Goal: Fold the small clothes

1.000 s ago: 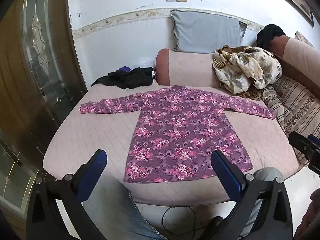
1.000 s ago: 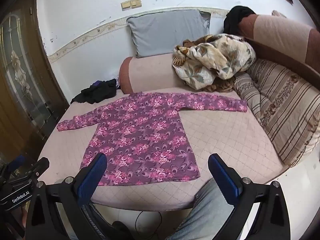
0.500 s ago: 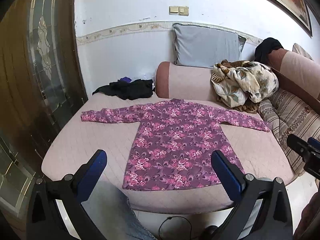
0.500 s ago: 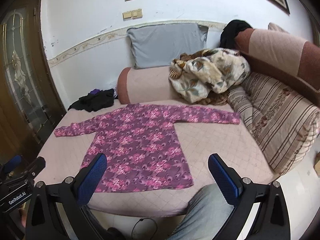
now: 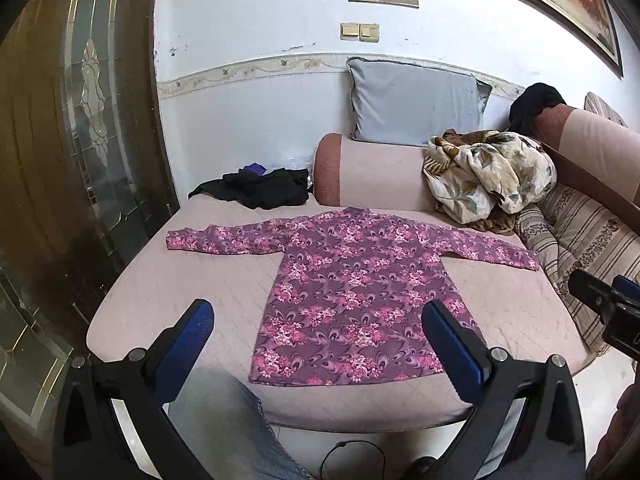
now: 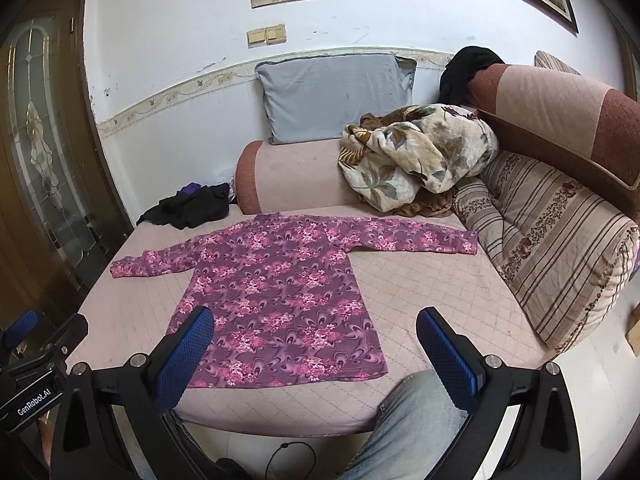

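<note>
Shirt (purple, pink floral, long sleeves) lies flat and unfolded on the pink quilted daybed, hem at the near edge, collar toward the far bolster, both sleeves spread out left and right. Nearest: person's jeans-clad knee at the bed's near edge. Left hand-held gripper held above the near edge, blue pads spread wide, nothing between them, not touching fabric. Right hand-held gripper same: spread wide, empty, clear of the shirt. Right sleeve end lies just beside the striped cushion. Further back: dark clothes pile far left on the mattress, pink bolster, floral blanket bunched far right against it. Grey pillow leaning on the wall behind the bolster
</note>
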Demonstrator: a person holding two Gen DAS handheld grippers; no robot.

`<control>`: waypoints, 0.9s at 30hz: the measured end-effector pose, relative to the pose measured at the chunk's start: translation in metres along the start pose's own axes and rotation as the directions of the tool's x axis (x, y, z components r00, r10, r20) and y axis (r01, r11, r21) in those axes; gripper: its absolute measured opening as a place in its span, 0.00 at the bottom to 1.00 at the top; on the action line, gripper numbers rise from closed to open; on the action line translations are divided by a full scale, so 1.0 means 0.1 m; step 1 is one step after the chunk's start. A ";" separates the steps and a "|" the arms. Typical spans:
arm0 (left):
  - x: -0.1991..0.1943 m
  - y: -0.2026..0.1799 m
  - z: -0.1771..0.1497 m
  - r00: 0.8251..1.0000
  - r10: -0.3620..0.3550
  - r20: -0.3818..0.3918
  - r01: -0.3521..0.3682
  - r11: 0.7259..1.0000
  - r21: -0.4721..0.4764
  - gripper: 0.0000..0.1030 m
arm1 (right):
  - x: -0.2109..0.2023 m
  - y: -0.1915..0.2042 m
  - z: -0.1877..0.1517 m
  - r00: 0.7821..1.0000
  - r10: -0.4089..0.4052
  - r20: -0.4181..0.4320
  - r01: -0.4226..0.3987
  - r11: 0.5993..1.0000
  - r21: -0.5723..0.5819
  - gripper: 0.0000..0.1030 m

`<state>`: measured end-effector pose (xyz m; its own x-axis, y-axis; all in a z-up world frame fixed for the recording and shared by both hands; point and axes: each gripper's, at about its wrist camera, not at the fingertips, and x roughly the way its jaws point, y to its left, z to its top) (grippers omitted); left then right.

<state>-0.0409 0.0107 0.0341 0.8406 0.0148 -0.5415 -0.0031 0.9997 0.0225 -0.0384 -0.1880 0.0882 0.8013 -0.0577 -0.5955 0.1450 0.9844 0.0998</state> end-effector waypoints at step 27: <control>0.25 0.10 -0.04 0.997 0.045 -0.056 -0.048 0.998 -0.040 1.00 | 0.17 0.00 -0.08 0.998 0.063 -0.004 -0.063 0.997 0.038 1.00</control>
<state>-0.0221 0.0208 0.0171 0.8079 0.0610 -0.5862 -0.0646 0.9978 0.0149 -0.0293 -0.1872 0.0718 0.8067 0.0053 -0.5909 0.1164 0.9789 0.1677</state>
